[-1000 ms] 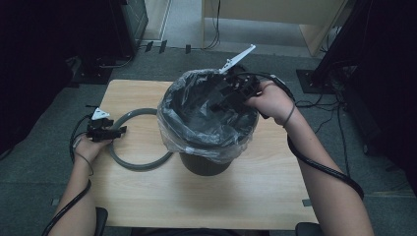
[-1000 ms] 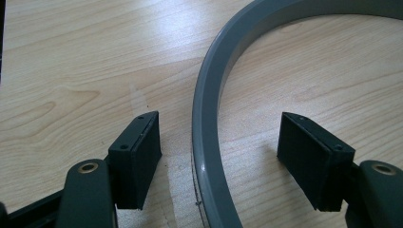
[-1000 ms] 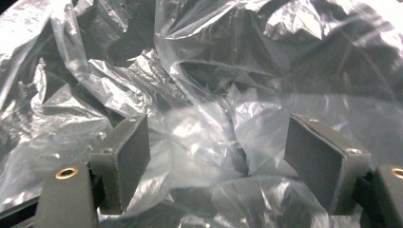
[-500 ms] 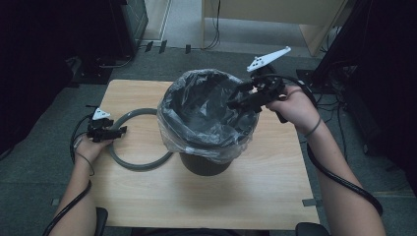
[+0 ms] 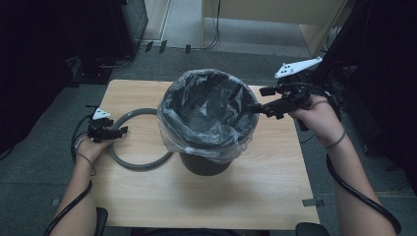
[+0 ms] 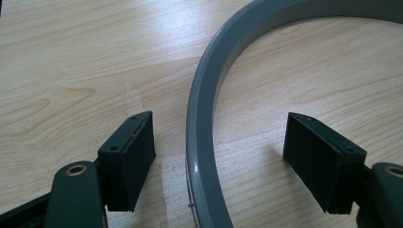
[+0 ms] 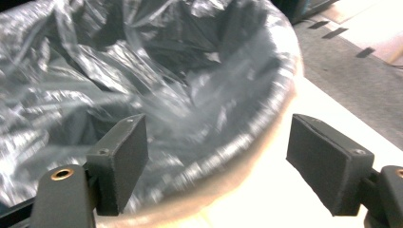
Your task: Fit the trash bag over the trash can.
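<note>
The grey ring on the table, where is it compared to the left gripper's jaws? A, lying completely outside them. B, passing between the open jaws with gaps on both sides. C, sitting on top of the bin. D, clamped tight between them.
B: in the left gripper view the grey ring runs between the open jaws of the left gripper, with bare table showing on either side of it.

A dark grey plastic ring (image 5: 129,160) lies on the light wood-grain bench (image 5: 275,177); the black round bin (image 5: 204,164) wears a clear, glossy plastic liner (image 5: 196,142).
</note>
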Demonstrator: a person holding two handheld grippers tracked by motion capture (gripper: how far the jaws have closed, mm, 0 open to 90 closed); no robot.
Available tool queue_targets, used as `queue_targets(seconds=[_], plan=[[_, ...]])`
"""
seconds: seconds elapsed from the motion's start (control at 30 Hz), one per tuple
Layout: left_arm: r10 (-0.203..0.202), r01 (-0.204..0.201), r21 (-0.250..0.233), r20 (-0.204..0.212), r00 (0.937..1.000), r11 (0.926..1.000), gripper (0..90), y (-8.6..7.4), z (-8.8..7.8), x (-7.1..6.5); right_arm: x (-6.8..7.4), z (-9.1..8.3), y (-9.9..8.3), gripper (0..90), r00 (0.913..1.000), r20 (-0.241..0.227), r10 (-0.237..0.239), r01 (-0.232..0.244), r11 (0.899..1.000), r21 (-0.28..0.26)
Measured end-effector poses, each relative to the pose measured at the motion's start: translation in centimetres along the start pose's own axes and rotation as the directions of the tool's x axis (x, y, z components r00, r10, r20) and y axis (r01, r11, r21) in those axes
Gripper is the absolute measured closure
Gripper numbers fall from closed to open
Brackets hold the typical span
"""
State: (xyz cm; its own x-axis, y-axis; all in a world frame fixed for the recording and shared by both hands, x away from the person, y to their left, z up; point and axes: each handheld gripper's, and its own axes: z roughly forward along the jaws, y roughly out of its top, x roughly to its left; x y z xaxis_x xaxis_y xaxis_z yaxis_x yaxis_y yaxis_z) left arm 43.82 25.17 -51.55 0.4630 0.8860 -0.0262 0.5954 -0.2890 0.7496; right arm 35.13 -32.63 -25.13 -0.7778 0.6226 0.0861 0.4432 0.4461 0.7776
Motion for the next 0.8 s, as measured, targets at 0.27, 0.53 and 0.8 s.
queue_targets(seconds=[0.27, 0.53, 0.8], plan=[[0.016, -0.016, 0.007, -0.015, 0.9997, 0.9998, 24.8, 0.0, 0.1, -0.2, -1.0, -1.9, -2.8, 20.6, 0.9988, 0.039, 0.030, -0.029, 0.999, -0.024], [0.010, -0.010, 0.003, -0.021, 0.9997, 0.9999, 26.5, 0.0, 0.1, -0.2, -2.4, -1.9, -6.7, 20.6, 0.9935, 0.076, 0.085, -0.082, 0.996, -0.040], [-0.009, 0.009, -0.006, -0.043, 0.9990, 0.9999, 34.7, -0.1, -0.1, 0.0, -2.5, 0.5, -9.6, 20.7, 0.9899, 0.112, 0.087, -0.086, 0.996, -0.019]])
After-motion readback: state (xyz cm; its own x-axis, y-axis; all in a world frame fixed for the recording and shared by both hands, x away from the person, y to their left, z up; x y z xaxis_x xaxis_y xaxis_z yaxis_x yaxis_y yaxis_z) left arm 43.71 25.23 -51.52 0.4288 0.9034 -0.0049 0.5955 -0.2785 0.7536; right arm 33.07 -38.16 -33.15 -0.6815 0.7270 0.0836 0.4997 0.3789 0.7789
